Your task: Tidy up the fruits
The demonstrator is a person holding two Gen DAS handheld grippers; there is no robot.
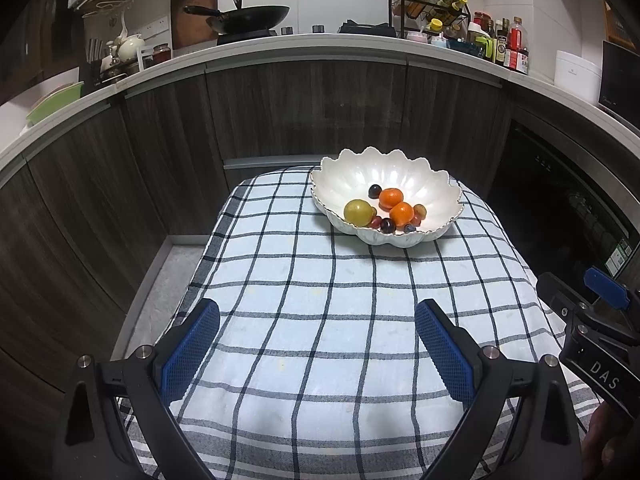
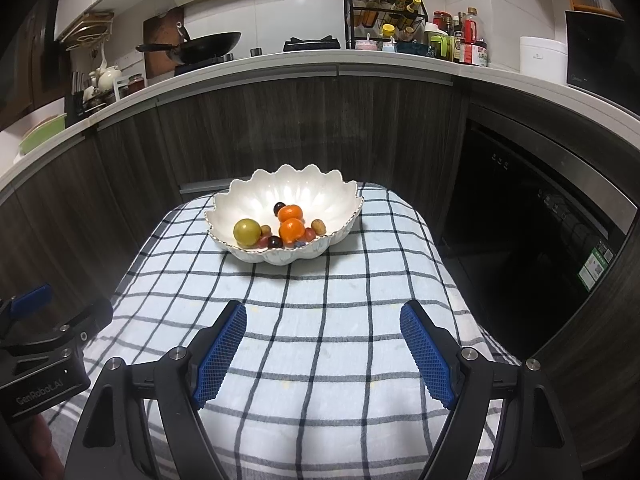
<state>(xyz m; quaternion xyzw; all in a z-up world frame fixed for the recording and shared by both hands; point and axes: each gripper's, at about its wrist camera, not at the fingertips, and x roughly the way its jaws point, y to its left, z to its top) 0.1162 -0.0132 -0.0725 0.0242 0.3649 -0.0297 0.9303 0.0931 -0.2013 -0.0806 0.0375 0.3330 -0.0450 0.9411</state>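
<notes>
A white scalloped bowl (image 1: 436, 196) (image 2: 320, 204) stands at the far end of a small table covered by a blue checked cloth (image 1: 320, 320) (image 2: 320, 320). It holds a yellow-green round fruit (image 1: 358, 212) (image 2: 247, 232), two oranges (image 1: 391, 197) (image 2: 290, 213), and several small dark and reddish grapes (image 1: 387, 225) (image 2: 274, 241). My left gripper (image 1: 318, 310) hovers open over the near part of the cloth, nothing between its blue pads. My right gripper (image 2: 323, 312) is also open and empty, well short of the bowl. Each gripper's body shows at the other view's edge.
Dark wood cabinets (image 1: 304, 112) curve behind the table under a white counter (image 1: 320, 46) carrying a wok (image 1: 252, 18), a spice rack (image 1: 428, 4) and bottles. A dark built-in appliance (image 2: 540, 216) stands to the right. Grey floor (image 1: 168, 280) shows left of the table.
</notes>
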